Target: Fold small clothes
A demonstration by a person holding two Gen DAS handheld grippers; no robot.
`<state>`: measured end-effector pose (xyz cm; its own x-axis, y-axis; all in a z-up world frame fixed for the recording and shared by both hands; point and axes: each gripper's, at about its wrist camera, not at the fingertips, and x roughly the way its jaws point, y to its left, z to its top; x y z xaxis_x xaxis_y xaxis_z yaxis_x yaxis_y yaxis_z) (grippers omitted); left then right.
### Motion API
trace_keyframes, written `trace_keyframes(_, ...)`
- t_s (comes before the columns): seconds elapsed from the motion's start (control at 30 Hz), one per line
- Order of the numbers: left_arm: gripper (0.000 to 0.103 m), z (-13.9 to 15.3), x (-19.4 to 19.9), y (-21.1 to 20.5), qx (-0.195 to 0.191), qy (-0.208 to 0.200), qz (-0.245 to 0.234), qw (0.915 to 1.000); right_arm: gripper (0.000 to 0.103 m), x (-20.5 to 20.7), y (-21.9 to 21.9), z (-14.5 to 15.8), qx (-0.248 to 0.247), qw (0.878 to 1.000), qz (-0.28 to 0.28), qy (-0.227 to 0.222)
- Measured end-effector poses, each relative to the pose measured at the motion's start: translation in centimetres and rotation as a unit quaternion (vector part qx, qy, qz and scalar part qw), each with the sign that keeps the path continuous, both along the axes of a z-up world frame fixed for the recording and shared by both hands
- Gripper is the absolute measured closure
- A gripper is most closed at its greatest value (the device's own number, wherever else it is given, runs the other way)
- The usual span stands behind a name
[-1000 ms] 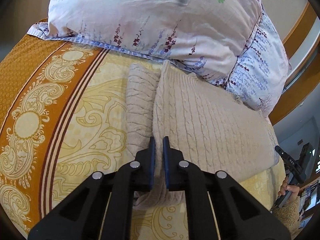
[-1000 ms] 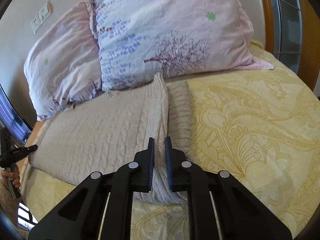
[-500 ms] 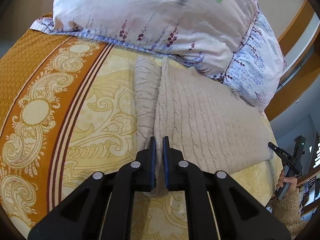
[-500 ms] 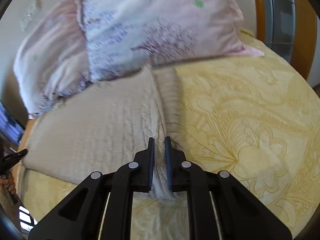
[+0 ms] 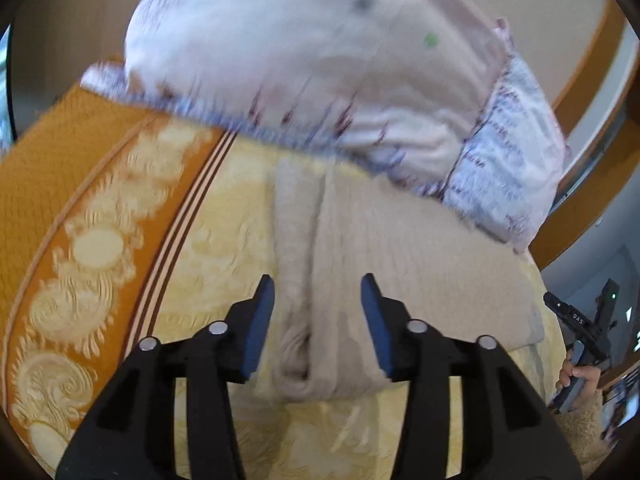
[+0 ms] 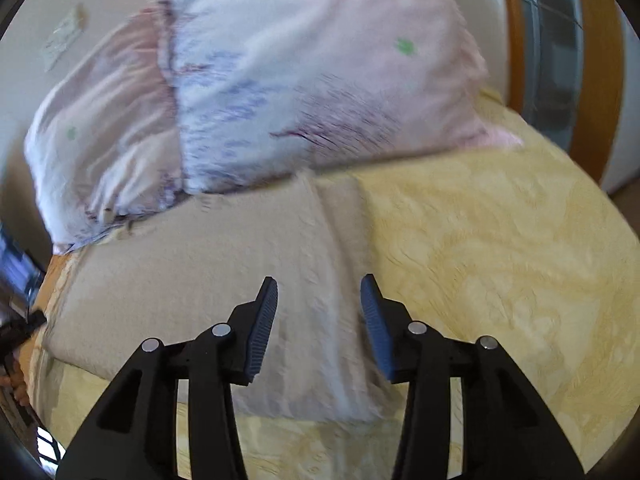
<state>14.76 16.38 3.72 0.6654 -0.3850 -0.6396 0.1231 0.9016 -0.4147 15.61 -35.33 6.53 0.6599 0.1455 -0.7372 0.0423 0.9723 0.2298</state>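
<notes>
A beige cable-knit sweater [image 5: 400,264] lies folded on the yellow bedspread, a folded sleeve along one side. My left gripper [image 5: 318,304] is open just above the sweater's near end, straddling the ridge between sleeve and body. The sweater also shows in the right wrist view [image 6: 192,288]. My right gripper [image 6: 318,304] is open above its near edge by the fold line. Neither holds anything. Both views are motion-blurred.
Two floral pillows [image 5: 320,64] lie against the sweater's far edge, also seen in the right wrist view [image 6: 304,80]. The bedspread has an orange patterned border [image 5: 76,216]. A wooden bed frame [image 6: 596,80] stands at the right. The other gripper and hand [image 5: 580,344] show at the far right.
Both grippers were shut on the sweater's fold edge and have opened, letting it go. The sweater now lies flat on the bed. Both cameras have lifted slightly.
</notes>
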Motion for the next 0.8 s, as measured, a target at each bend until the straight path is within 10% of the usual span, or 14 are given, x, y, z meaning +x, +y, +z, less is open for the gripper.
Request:
trace_keyframes(0.5,0.035,-2.5,1.4,-6.0,0.101,0.001,-0.055,0.9934,0.05,3.5,6.7,-3.4,-0.068,0.994,0.069,0.052)
trace_keyframes(0.8,0.027,-0.5,4.2,-1.0,-0.015,0.024,0.022,0.9994,0.042,3.4,7.6,-2.2,-0.038,0.997,0.062,0.03)
